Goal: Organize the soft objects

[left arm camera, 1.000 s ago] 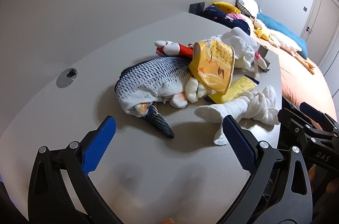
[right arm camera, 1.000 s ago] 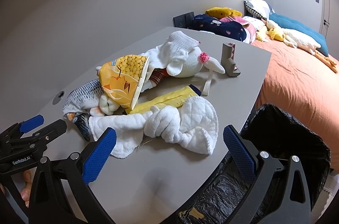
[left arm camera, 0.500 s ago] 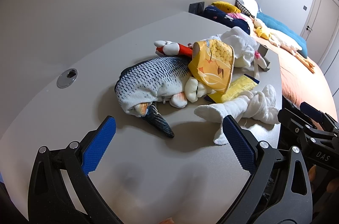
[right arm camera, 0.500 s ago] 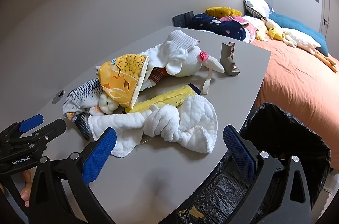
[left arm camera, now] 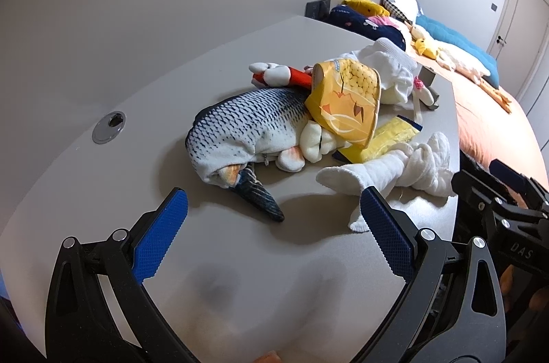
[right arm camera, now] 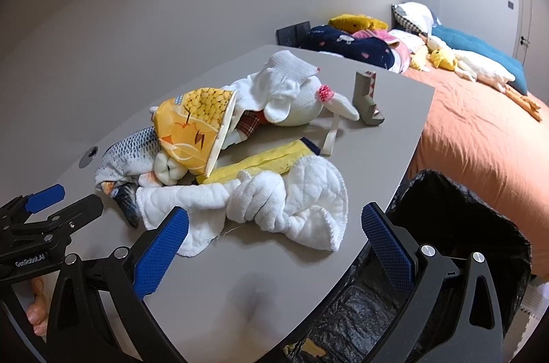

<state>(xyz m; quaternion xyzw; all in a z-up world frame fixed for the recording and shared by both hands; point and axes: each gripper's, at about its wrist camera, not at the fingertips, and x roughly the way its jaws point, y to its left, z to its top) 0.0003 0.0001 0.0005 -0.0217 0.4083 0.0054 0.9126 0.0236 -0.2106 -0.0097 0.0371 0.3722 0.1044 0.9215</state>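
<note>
Left hand-held gripper (left arm camera: 271,222) and right hand-held gripper (right arm camera: 272,232) hover wide apart, empty, above the desk (left arm camera: 240,260); positions unchanged since earlier.

Left hand-held gripper (left arm camera: 274,237) jaws spread wide, right hand-held gripper (right arm camera: 274,244) likewise, both empty

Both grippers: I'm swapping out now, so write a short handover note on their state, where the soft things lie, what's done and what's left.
Left gripper: open, empty, hovering over the table short of the fish toy.
Right gripper: open, empty, hovering near the white towel.
All in one heap: fish toy, yellow snack bag, white plush, yellow cloth, towel. A black-lined bin sits beside the table.
Done: nothing visibly sorted.
Left: the whole pile.
</note>
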